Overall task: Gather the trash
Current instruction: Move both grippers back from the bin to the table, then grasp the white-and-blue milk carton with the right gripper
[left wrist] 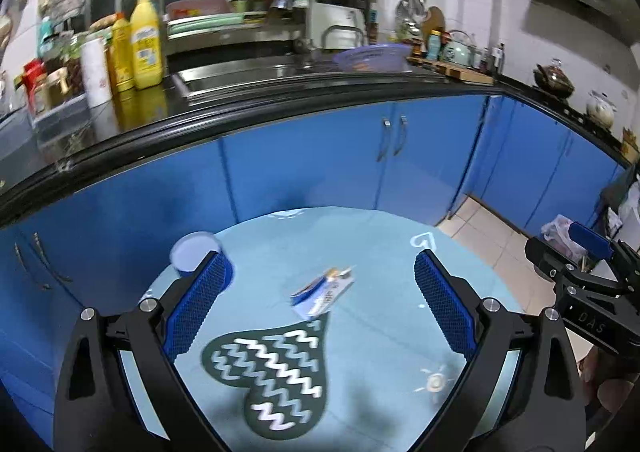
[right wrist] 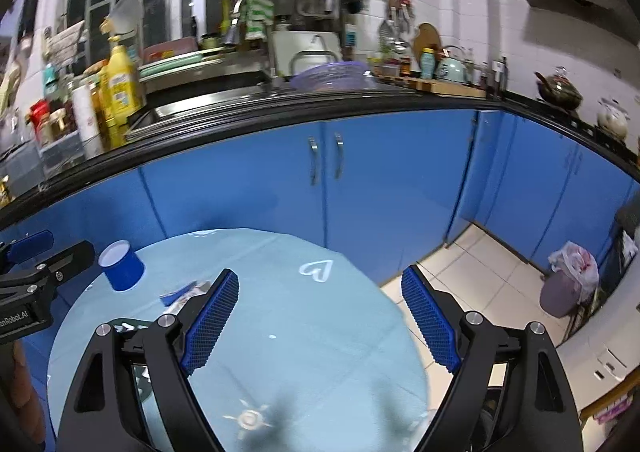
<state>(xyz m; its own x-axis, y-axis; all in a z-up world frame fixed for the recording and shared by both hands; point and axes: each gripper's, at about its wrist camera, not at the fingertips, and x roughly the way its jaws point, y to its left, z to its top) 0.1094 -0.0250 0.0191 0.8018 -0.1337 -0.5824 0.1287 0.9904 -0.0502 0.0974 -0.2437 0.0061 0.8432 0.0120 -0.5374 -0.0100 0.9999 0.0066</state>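
Observation:
A small blue-and-white carton wrapper (left wrist: 322, 292) lies on the round light-blue table (left wrist: 380, 244), at the tip of a dark heart-shaped mat (left wrist: 272, 368). It also shows in the right wrist view (right wrist: 182, 294), partly hidden by my finger. A blue paper cup (left wrist: 196, 256) stands at the table's far left; it also shows in the right wrist view (right wrist: 122, 266). My left gripper (left wrist: 320, 284) is open and empty, above the table with the wrapper between its fingers' line. My right gripper (right wrist: 320, 296) is open and empty over the table's right part.
Blue kitchen cabinets (right wrist: 360, 180) and a black counter with bottles and a sink stand behind the table. A bin with a plastic bag (right wrist: 570, 280) stands on the tiled floor at the right. The right gripper shows in the left wrist view (left wrist: 588, 252).

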